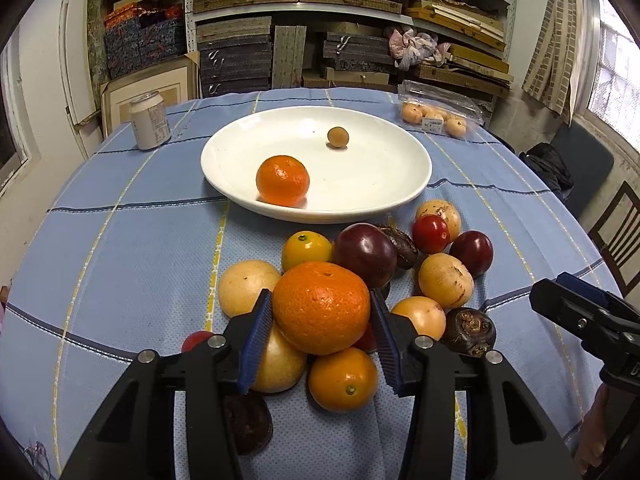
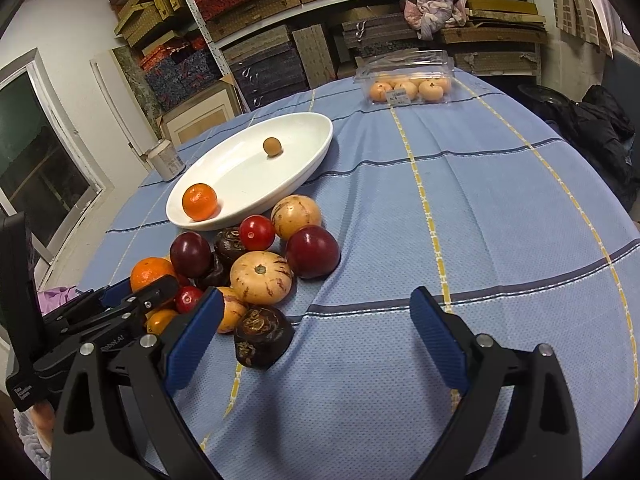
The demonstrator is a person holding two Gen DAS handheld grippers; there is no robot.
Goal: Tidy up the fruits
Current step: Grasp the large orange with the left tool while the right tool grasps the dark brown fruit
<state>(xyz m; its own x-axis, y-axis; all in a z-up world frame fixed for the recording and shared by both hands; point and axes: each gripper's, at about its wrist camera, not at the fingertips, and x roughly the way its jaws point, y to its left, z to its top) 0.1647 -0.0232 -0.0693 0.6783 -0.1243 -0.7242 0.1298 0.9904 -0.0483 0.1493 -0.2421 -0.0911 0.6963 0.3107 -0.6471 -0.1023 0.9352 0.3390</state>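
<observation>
My left gripper [image 1: 320,322] is shut on a large orange [image 1: 322,307], held just above a pile of fruit [image 1: 444,280] on the blue cloth. The white plate [image 1: 240,192] behind the pile holds a second orange [image 1: 283,180] and a small brown round fruit [image 1: 338,137]. My right gripper [image 2: 316,336] is open and empty over bare cloth, right of the pile [image 2: 260,276]. In the right wrist view the left gripper [image 2: 132,300] and its orange [image 2: 150,274] show at the left, with the plate [image 2: 312,160] behind.
A clear plastic box of pale orange fruit [image 1: 434,116] stands at the table's far right. A drink can [image 1: 150,120] stands at the far left. Shelves of boxes [image 1: 320,20] fill the wall behind. A chair [image 1: 620,236] stands at the right.
</observation>
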